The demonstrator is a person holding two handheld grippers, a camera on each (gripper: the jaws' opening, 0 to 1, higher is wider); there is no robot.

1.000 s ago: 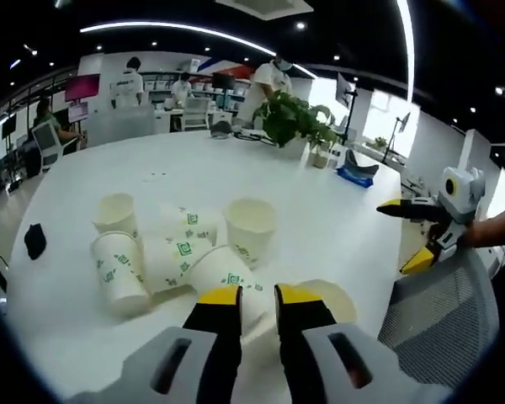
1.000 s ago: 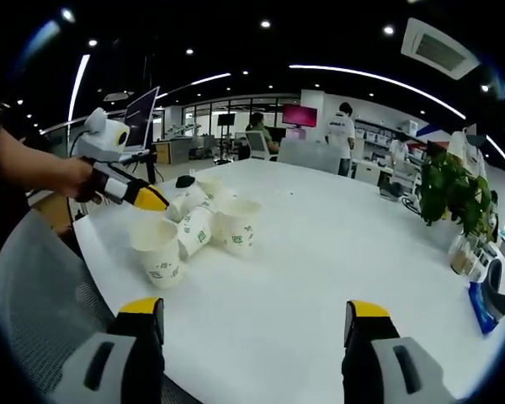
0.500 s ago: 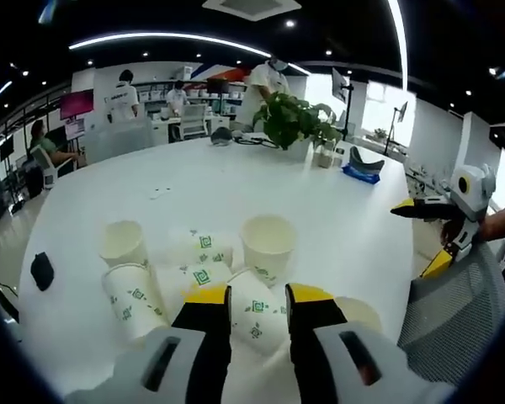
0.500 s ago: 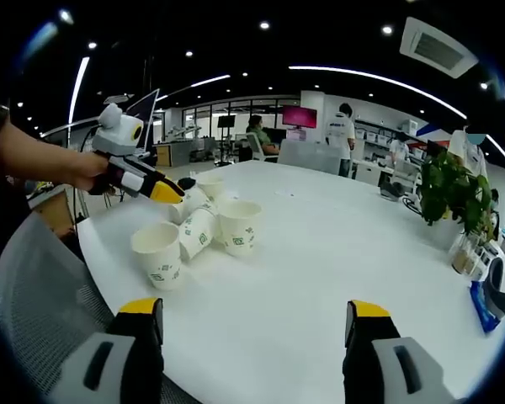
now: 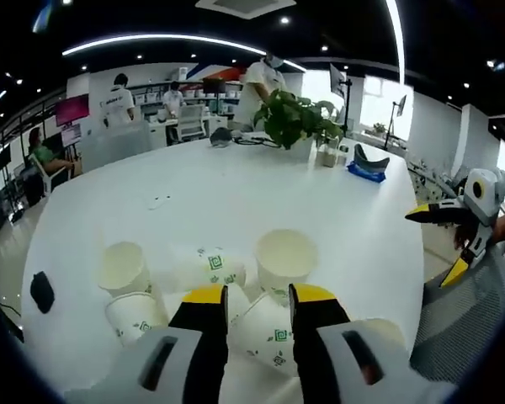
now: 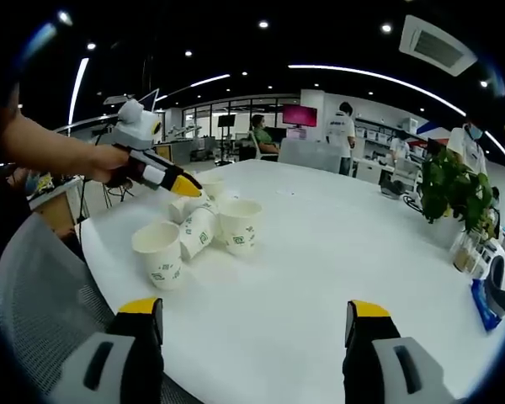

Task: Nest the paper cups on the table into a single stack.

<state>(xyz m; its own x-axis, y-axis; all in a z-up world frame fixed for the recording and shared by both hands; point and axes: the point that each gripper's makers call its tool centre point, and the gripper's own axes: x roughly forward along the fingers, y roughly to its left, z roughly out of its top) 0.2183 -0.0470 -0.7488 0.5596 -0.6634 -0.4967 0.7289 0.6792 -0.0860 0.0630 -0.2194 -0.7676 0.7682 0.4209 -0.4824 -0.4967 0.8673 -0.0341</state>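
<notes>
My left gripper (image 5: 249,296) hangs over a cluster of smooth white paper cups (image 5: 236,278) with green printing at the near edge of the glossy white worktop (image 5: 227,185); its jaws, narrowly parted, straddle a tipped cup (image 5: 261,330) whose base they hide, and I cannot tell whether they pinch it. My right gripper (image 6: 257,313) is released, jaws wide, the cups at ten o'clock. Since a second ago the left gripper has crept further over the cups.

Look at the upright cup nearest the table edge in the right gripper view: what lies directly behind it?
Behind the upright cup lies a cup on its side, next to another upright cup. More cups farther back are partly covered by the left gripper.
</notes>
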